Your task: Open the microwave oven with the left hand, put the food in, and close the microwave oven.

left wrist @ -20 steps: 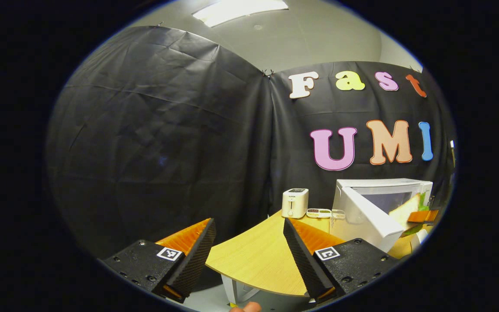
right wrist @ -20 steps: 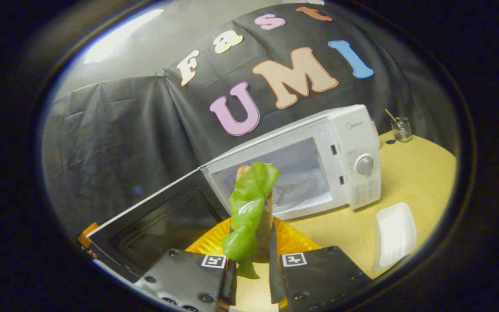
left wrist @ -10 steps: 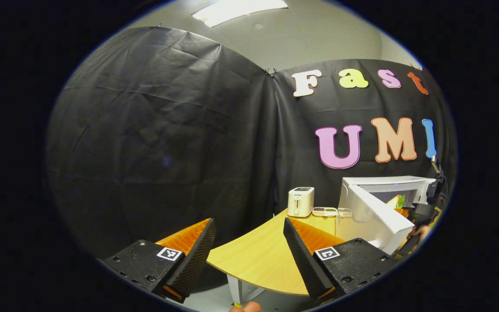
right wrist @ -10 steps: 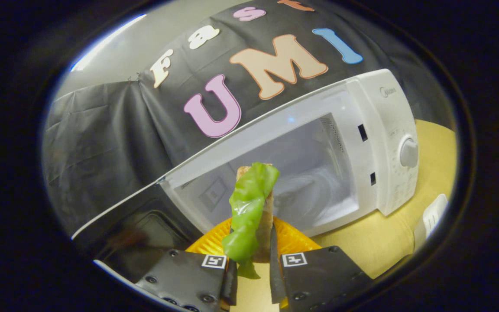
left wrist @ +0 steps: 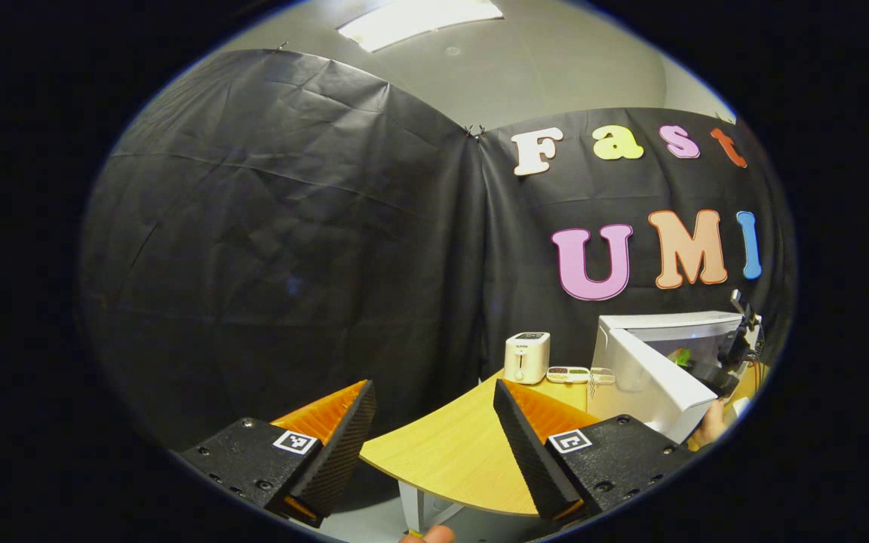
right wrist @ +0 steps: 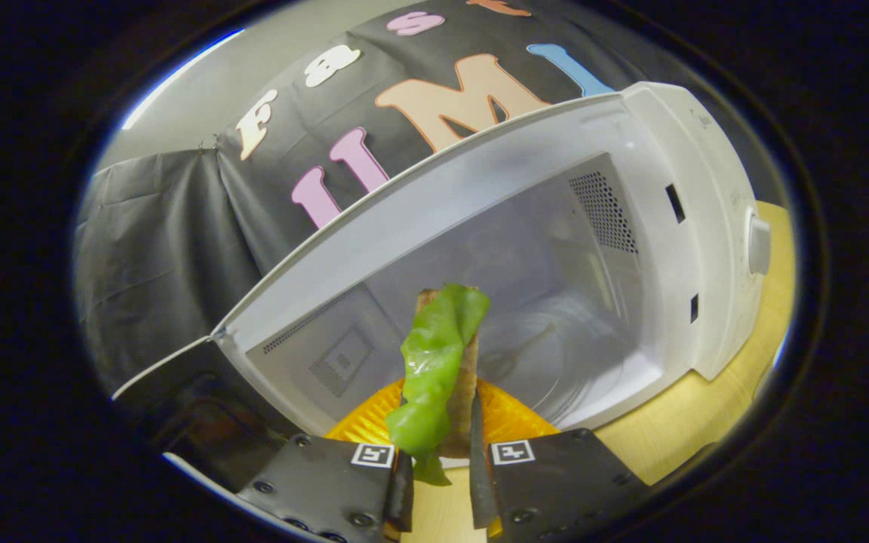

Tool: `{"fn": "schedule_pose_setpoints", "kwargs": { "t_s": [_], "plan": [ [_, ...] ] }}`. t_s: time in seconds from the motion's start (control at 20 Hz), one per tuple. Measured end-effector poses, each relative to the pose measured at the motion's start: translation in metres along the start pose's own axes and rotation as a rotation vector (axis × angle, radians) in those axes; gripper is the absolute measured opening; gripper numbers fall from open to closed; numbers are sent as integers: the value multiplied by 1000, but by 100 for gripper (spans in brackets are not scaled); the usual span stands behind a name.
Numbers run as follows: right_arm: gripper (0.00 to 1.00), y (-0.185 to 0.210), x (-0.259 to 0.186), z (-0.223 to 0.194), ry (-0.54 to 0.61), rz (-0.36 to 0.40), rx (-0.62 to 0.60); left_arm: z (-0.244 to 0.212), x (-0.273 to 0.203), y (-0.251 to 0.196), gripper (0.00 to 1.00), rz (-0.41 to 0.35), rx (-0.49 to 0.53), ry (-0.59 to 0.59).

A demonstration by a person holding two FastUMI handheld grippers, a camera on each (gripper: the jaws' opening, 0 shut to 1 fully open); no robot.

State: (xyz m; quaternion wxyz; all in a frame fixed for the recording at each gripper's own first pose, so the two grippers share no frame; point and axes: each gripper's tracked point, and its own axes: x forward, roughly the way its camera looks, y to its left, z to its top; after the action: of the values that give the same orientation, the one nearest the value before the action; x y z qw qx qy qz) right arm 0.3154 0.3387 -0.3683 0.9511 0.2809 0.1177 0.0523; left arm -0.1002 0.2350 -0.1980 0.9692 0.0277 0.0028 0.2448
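The white microwave (right wrist: 653,173) stands with its door (right wrist: 193,400) swung out to the left, so the pale cavity (right wrist: 525,317) shows. My right gripper (right wrist: 438,471) is shut on the food (right wrist: 438,369), an upright slice of bread with a green lettuce leaf, held just in front of the cavity's mouth. My left gripper (left wrist: 434,430) hangs open and holds nothing, off the table's near left edge and well away from the microwave (left wrist: 668,332). In the left gripper view the open door (left wrist: 649,381) faces me, and the right gripper (left wrist: 732,354) reaches toward the opening with a hand (left wrist: 706,430) behind it.
A small white toaster (left wrist: 526,357) and a few small dishes (left wrist: 574,373) stand at the back of the wooden table (left wrist: 449,452), left of the microwave. The microwave's knob (right wrist: 757,245) sits on the right panel. Black cloth walls close the booth behind.
My right gripper has carried the food forward, from in front of the microwave up to the cavity's mouth. The left gripper has hardly moved and stays open.
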Motion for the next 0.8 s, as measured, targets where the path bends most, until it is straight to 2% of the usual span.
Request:
{"fn": "schedule_pose_setpoints", "kwargs": {
  "t_s": [0.05,0.1,0.15,0.3,0.35,0.4,0.45,0.5,0.6,0.7,0.75,0.8],
  "plan": [
    [32,-5,5,0,3,-11,9,0,0,-2,95,-6,-2,0],
    [24,-11,10,0,4,-24,14,-1,1,-4,96,-10,-5,6],
    [32,-15,13,0,11,-32,17,-3,2,-5,96,-15,-8,12],
    [31,-31,19,-4,33,-54,8,-5,2,-6,94,-21,-12,20],
    [38,-33,20,-5,38,-58,8,-6,2,-7,96,-24,-13,20],
    [31,-35,20,-4,36,-63,-4,-5,1,-8,96,-28,-14,19],
    [35,-37,21,-5,39,-67,-25,-3,2,-10,94,-32,-15,17],
    [35,-39,21,-4,29,-80,-57,-2,1,-10,96,-34,-16,15],
    [45,-36,21,-1,8,-84,-128,-3,0,-11,96,-37,-18,12],
    [40,-36,21,-1,-4,-99,-197,-1,-1,-12,96,-38,-18,11],
    [43,-43,21,3,-16,-140,-233,-3,0,-11,95,-39,-18,11],
    [55,-52,22,5,-24,-187,-283,-2,0,-11,96,-39,-19,11]
  ]
}}
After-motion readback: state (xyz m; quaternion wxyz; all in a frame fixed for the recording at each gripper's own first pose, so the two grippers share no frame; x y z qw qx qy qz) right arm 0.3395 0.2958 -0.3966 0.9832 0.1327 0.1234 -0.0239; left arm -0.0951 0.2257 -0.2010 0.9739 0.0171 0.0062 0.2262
